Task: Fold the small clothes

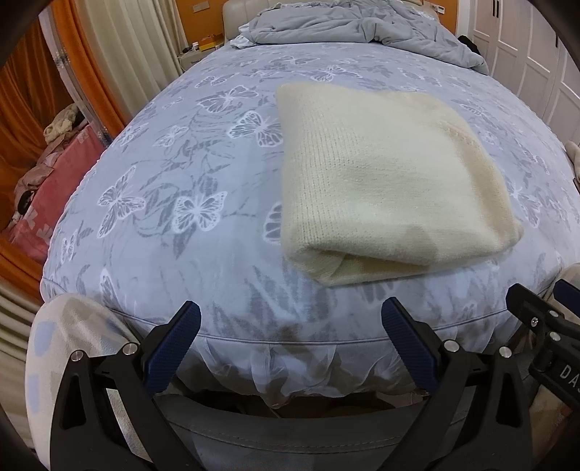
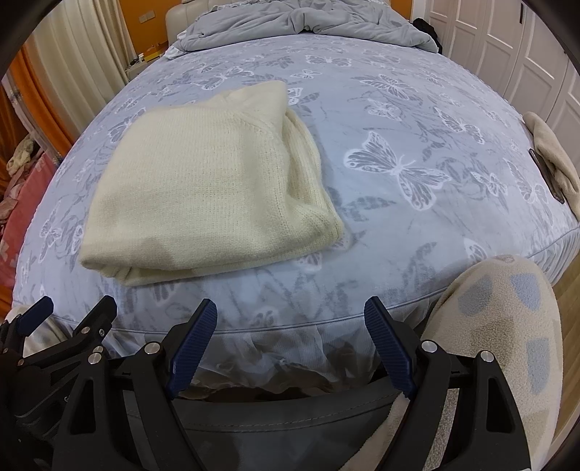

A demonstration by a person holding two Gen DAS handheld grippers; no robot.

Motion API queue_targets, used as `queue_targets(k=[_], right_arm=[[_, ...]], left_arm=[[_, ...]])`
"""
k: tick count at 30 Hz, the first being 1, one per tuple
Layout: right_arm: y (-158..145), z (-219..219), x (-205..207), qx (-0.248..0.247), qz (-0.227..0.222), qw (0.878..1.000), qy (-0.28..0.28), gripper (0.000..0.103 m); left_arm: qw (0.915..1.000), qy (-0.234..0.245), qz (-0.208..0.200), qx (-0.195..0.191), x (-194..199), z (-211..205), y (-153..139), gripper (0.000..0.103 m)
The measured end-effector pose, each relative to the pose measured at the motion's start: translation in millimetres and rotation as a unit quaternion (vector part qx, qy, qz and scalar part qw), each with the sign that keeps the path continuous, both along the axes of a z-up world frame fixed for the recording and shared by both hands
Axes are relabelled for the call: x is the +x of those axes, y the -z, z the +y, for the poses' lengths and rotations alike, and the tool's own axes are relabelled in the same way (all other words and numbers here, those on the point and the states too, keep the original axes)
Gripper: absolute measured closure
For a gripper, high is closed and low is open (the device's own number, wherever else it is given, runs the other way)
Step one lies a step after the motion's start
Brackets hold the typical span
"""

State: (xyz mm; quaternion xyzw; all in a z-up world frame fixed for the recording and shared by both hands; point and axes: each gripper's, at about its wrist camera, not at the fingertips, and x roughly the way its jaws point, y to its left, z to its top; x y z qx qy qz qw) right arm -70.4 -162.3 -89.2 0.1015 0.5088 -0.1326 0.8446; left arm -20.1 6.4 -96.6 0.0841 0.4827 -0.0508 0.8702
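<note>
Item: cream knit garment (image 1: pixel 391 184), folded into a thick, roughly square bundle with soft rounded edges and a fine ribbed weave; its layered fold edges showed at the near side. It lay flat on the bed (image 1: pixel 203 159), toward the foot end, well clear of both tools.

Bed covering: smooth blue-grey sheet printed with white and grey butterflies, a piped seam and gathered sheer frill along the foot edge. A rumpled grey duvet (image 1: pixel 355 29) was heaped at the head end.

Left tool (image 1: pixel 290 322): black frame, ribbed dark-blue pads, jaws wide apart, nothing between them, held over the foot edge.

Right tool (image 2: pixel 291 319): same build, jaws spread wide, holding nothing.

Fleece sleeve (image 2: pixel 507 326): beige with blue patches, beside the right tool.
</note>
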Motion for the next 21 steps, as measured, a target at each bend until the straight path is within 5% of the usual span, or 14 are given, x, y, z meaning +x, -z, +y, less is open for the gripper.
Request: queue_targets(k=[21], right_arm=[[-1.2,0.1,-0.5,0.001,-0.001,1.0,0.0,0.022]], left_arm=[[0.9997,0.016,-0.01,0.013,-5.0,-4.8,-0.4,0.005]])
